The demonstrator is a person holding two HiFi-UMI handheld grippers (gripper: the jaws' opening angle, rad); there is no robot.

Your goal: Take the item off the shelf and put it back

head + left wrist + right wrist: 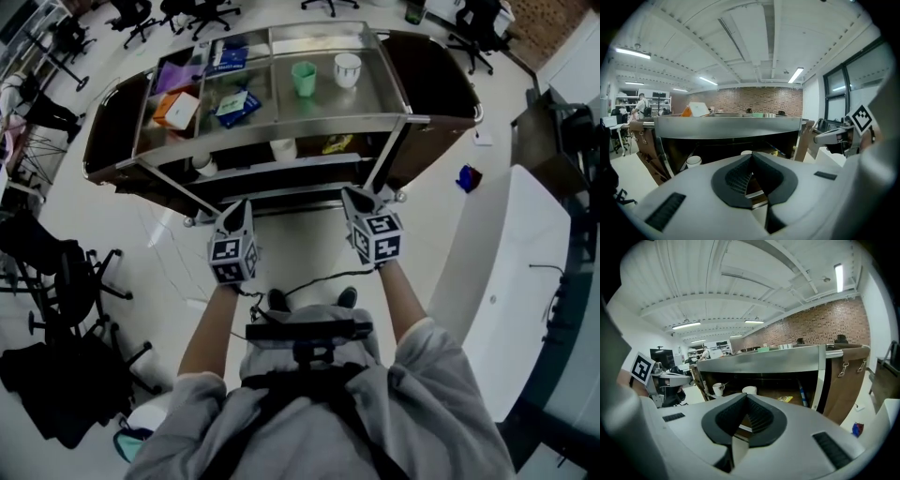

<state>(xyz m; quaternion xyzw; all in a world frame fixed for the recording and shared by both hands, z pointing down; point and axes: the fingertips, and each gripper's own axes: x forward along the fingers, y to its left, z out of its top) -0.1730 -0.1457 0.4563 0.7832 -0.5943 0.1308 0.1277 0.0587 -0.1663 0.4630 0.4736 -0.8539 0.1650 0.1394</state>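
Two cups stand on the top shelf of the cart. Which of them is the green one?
The green cup is the left one of the pair in the head view; the white cup stands close to its right.

A steel cart [309, 125] stands on the pale floor [309, 246]. Its top tier carries a green cup [304, 78] beside a white cup [347, 69], a blue packet [238, 105] and an orange box [176, 110]. On the lower shelf [281, 169] sit a white bowl [283, 148], a yellow packet [336, 144] and a white mug [203, 166].
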